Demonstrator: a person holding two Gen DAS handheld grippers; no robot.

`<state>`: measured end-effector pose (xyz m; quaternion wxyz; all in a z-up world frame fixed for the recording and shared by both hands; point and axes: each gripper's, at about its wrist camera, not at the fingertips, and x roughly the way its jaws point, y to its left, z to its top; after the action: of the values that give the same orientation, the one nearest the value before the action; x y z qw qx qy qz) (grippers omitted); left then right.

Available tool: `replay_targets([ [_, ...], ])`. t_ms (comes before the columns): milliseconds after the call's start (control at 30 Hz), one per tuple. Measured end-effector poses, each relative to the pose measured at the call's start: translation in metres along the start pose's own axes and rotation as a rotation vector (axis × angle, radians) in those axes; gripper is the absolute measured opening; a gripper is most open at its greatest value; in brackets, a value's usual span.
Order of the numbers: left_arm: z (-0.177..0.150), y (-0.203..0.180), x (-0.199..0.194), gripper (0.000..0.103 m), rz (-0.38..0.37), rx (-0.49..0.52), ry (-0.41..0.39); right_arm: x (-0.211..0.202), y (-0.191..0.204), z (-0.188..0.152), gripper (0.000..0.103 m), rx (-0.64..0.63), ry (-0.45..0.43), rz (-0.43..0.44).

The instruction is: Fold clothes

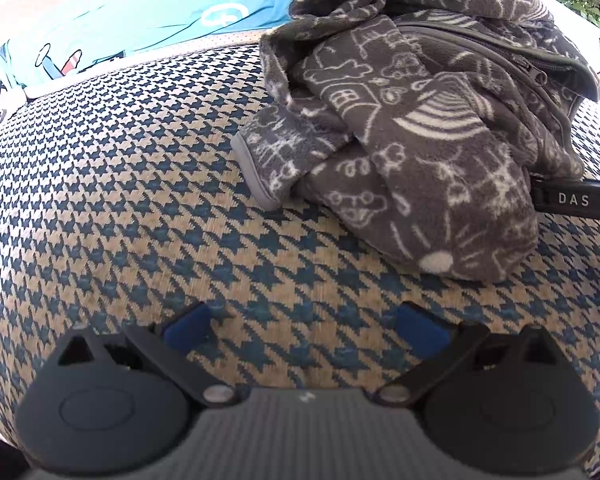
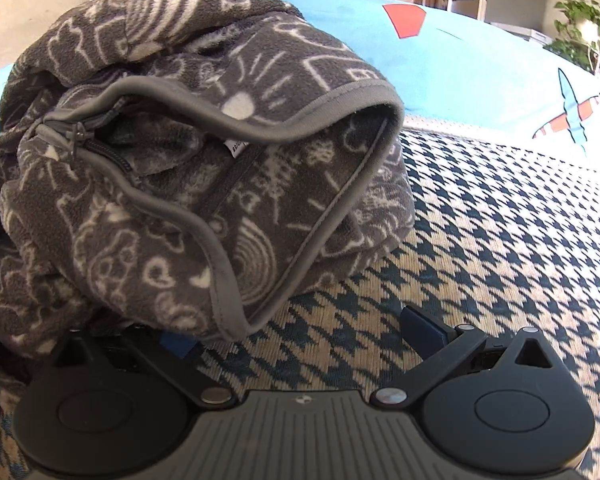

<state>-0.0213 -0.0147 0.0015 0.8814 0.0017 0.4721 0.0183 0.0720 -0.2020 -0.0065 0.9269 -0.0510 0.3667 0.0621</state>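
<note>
Left wrist view: the left gripper (image 1: pixel 306 330) is seen with its jaws spread wide and nothing between them, low in the frame over the houndstooth cover (image 1: pixel 120 184). A crumpled grey fleece jacket (image 1: pixel 412 128) is lying on this cover at the upper right. In the right wrist view the right gripper (image 2: pixel 302 332) is also held apart; the jacket hem (image 2: pixel 236 288) is draped over its left finger, which is partly hidden. A light blue sheet (image 2: pixel 480 64) is seen behind.

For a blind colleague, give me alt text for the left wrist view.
A crumpled grey fleece jacket with white doodle print lies on a houndstooth cover. The left gripper hovers before it, jaws open and empty.
</note>
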Motion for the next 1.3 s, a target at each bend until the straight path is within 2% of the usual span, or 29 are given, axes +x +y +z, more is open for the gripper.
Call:
replay_targets([
  [300,0.003,0.005,0.003,0.103,-0.001,0.001,-0.003,-0.028,0.003,-0.007,0.103,0.071,0.066,-0.035],
  [567,0.003,0.009,0.003,0.103,-0.008,-0.007,0.006,-0.081,0.005,-0.033,0.103,0.118,0.06,-0.008],
  [667,0.002,0.009,0.0,0.103,-0.013,0.002,0.005,-0.105,-0.003,-0.042,0.103,0.155,0.05,-0.029],
  [933,-0.004,0.003,-0.018,0.103,0.005,0.032,-0.057,-0.14,-0.017,-0.061,0.103,0.199,0.061,-0.084],
  [1067,-0.002,0.014,-0.024,0.103,0.003,0.025,-0.073,-0.153,-0.012,-0.07,0.103,0.206,0.076,-0.084],
  [1167,-0.006,0.019,-0.033,0.103,0.009,0.028,-0.09,-0.131,0.022,-0.061,0.103,0.201,0.08,-0.079],
  [1300,-0.015,0.021,-0.049,0.103,0.01,0.027,-0.107,-0.138,0.028,-0.065,0.103,0.178,0.074,-0.08],
])
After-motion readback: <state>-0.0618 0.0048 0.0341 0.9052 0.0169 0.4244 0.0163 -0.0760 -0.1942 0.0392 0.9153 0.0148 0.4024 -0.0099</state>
